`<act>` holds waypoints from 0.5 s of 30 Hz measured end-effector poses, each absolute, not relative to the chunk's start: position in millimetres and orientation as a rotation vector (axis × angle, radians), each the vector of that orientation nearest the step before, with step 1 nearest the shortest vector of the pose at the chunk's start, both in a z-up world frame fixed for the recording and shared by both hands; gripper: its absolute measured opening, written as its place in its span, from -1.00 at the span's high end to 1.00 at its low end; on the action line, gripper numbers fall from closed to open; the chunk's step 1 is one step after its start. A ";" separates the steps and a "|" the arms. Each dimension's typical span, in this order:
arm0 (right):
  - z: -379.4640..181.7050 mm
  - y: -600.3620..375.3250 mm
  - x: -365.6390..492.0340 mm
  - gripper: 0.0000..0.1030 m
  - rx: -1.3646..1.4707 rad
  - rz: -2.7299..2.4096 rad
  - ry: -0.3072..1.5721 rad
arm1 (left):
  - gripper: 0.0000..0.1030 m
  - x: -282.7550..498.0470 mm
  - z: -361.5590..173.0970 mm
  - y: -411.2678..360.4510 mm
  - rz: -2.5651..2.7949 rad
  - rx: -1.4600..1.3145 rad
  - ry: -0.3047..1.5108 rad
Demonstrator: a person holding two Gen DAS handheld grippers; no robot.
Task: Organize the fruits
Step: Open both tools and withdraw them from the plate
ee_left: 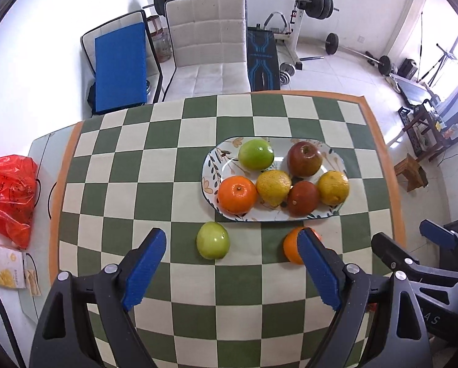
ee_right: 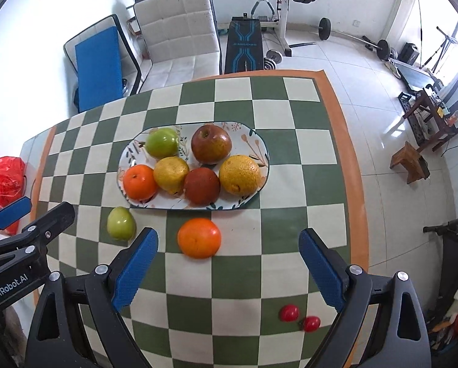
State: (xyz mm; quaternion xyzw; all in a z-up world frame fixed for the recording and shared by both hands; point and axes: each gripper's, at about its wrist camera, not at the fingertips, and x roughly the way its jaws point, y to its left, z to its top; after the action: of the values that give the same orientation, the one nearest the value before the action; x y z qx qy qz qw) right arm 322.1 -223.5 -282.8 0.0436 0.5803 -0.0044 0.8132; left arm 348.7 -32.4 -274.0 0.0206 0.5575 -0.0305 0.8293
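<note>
Jaws of both grippers stand wide apart and hold nothing: left gripper [ee_left: 232,263] hovers above the near tabletop with the loose green apple between its blue pads, right gripper [ee_right: 229,266] hovers likewise with the loose orange just ahead of its gap. Tabletop [ee_left: 121,159]: green-and-cream chequered cloth with an orange border. Plate [ee_right: 131,153]: oblong, floral, set mid-table, carrying six fruits packed close, namely a green apple [ee_right: 162,142], a red apple [ee_right: 211,144], an orange [ee_right: 139,182], two yellow citrus fruits [ee_right: 170,174] [ee_right: 240,174] and a dark red fruit [ee_right: 202,185]. Loose orange [ee_right: 199,238]: on the cloth just in front of the plate, apart from it. Loose green apple [ee_left: 213,240]: on the cloth near the plate's front edge, left of the loose orange. Two small red tomatoes [ee_right: 299,317]: side by side near the right gripper, well apart from the plate. Step in hand, judged: gathering stray fruit onto the plate, most already placed. Next move calls for lowering one gripper over its fruit, closing gently on the round sides, then finding a free spot on the plate's crowded surface.
</note>
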 end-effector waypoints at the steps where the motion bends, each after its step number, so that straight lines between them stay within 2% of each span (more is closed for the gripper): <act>1: -279.0 -222.3 318.0 -0.85 0.086 -0.010 1.233 | -0.70 344.2 -269.4 -32.2 -0.069 0.041 1.176; 15: -212.4 -224.5 257.3 -0.85 0.102 -0.012 1.122 | -0.70 295.2 -221.3 -29.9 -0.096 0.006 1.079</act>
State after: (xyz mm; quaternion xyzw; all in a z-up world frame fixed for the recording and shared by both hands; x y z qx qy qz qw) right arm 257.3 -224.5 -212.4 0.0483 0.5320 -0.0056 0.8454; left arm 295.2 -29.9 -221.3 0.0029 0.5136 -0.0459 0.8568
